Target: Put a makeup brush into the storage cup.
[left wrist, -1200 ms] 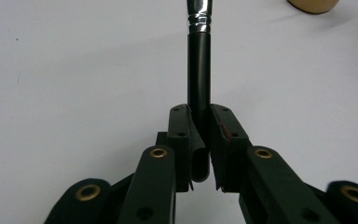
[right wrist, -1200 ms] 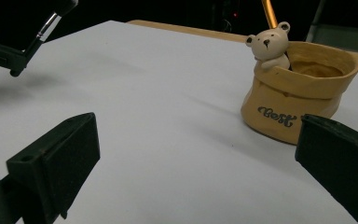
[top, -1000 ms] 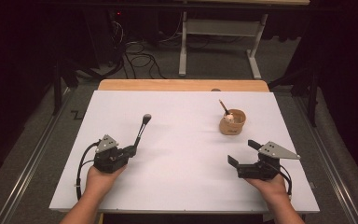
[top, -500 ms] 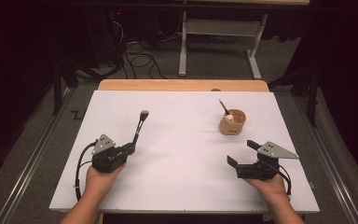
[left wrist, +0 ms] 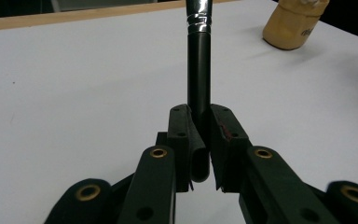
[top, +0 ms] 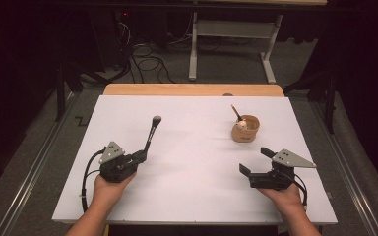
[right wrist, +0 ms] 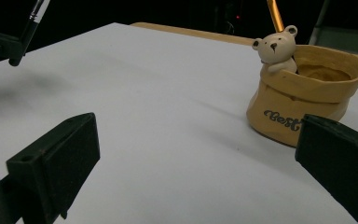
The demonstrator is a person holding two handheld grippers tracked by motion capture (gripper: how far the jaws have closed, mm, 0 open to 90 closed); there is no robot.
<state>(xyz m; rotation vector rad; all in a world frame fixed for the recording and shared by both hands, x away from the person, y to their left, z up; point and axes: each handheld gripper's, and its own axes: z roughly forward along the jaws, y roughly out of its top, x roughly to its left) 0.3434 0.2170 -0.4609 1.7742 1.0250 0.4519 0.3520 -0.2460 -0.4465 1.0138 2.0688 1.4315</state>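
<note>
My left gripper (top: 139, 156) (left wrist: 203, 140) is shut on the black handle of a makeup brush (top: 150, 135) (left wrist: 199, 70), whose grey bristle head points away from me and up. A tan bag-shaped pot (top: 245, 129) (right wrist: 303, 100) with a small white bear on its rim stands at the right of the white table; a thin brush handle (top: 236, 112) leans out of it. My right gripper (top: 256, 161) (right wrist: 200, 163) rests low near the table's front right, jaws open, nothing between them, the pot just beyond.
The white tabletop (top: 192, 128) has a wooden strip (top: 192, 89) along its far edge. Beyond it are a metal frame (top: 231, 34) and cables (top: 142, 54) on a dark floor.
My left gripper has shifted a little toward me and to the left with the brush still in it. The right gripper has not moved.
</note>
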